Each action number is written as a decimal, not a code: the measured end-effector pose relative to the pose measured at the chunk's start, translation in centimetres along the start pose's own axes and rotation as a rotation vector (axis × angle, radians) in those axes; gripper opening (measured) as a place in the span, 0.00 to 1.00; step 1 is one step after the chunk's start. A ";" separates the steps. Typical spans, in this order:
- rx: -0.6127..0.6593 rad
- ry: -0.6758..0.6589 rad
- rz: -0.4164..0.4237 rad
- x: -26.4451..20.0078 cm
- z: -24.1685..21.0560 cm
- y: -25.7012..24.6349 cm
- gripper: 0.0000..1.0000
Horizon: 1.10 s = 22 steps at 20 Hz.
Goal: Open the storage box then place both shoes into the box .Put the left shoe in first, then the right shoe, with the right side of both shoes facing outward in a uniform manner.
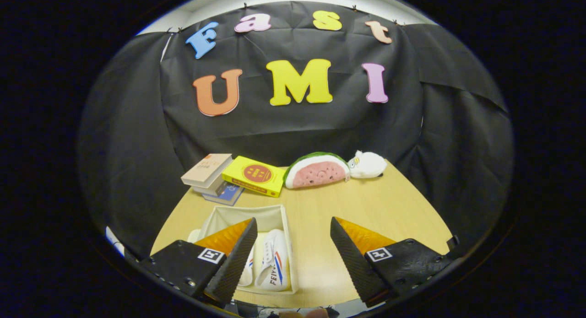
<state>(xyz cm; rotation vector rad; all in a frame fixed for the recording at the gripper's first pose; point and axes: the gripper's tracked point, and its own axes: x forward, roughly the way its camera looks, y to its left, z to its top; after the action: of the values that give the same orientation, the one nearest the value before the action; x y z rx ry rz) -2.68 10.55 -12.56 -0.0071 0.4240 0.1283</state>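
Both shoes [271, 259] are seen lying in the open storage box [242, 213] beneath the left finger; the gripper [293, 258] is held apart, empty. Placement is judged finished; only withdrawal is called for.

Far desk [389, 203] edge: stacked books [208, 174], yellow book [254, 175], watermelon plush [316, 170] touching white plush [367, 164].

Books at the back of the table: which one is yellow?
The yellow book leans against the stack of books, right beside the watermelon plush. The stacked ones are tan, grey and blue. The gripper is open.
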 end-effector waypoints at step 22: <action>-0.069 -0.263 0.013 -7.9 5.1 0.7 0.96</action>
<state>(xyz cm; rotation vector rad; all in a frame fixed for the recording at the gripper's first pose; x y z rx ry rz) -7.77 10.40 -4.61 -0.0550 0.1565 0.1543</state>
